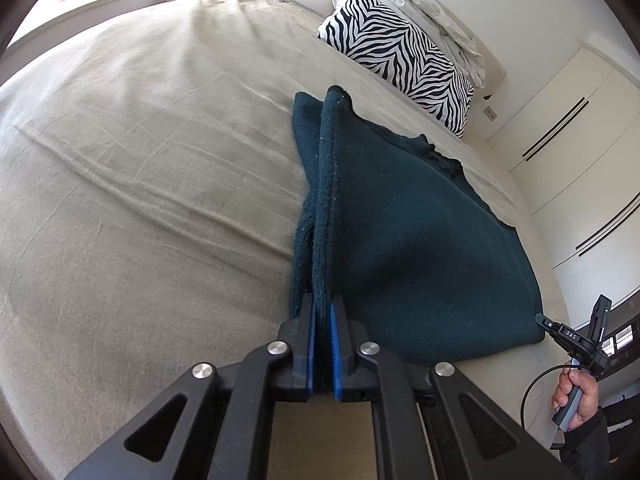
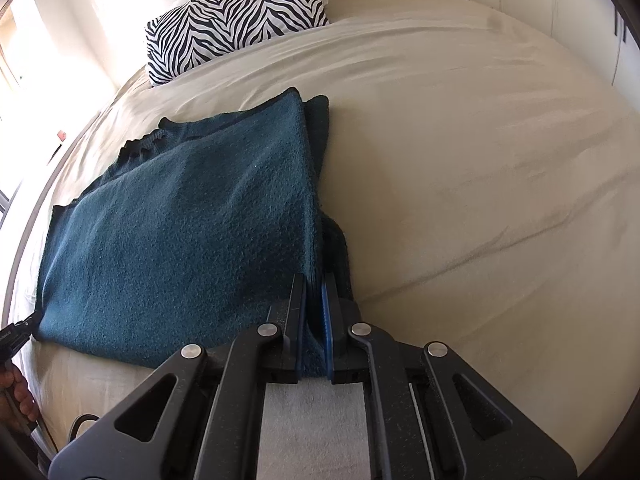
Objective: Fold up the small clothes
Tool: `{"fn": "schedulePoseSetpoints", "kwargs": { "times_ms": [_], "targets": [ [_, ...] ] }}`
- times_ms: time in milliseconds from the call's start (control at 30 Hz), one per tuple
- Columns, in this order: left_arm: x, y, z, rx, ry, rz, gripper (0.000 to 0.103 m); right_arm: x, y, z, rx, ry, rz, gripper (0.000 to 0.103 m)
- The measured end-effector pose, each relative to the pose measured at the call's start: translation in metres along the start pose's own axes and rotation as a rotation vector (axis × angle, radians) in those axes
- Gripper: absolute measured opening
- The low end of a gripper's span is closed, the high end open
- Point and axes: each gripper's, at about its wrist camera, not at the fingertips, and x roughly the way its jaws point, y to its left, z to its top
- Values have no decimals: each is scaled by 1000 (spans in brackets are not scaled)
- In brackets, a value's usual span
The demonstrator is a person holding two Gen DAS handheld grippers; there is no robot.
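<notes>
Teal fleece garment (image 1: pixel 420 248) is pinched at one raised edge by the left hand-held gripper (image 1: pixel 321 312), and the right hand-held gripper (image 2: pixel 315 292) is clamped on another edge. Its remainder drapes onto the beige bed (image 1: pixel 140 168), near the zebra-striped pillow (image 1: pixel 396 56).

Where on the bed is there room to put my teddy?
Bare sheet lies wide open right of the teal garment, and more left of it in the left view. The headboard end is crowded by the zebra pillow.
</notes>
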Motion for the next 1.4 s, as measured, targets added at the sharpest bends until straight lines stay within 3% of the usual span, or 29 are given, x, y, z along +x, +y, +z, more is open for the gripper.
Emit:
{"fn": "schedulePoseSetpoints", "kwargs": {
  "times_ms": [300,733,1200,1333,1367,1400],
  "targets": [
    [1,3,0,-8,2,-5,7,-2,-17,-8,88,14,46,5],
    [1,5,-1,-9,8,-10,7,5,-20,-8,95,35,77,5],
    [-3,4,-10,-11,6,-2,7,6,-14,-8,61,35,40,5],
    [-3,8,-7,-44,18,-29,10,5,-23,-6,110,45,97,7],
    [-6,8,-7,-53,15,-37,18,3,-28,-5,133,43,121,8],
    [-10,8,-7,-58,13,-31,35,-1,-32,-5,154,36,137,13]
  ]
}}
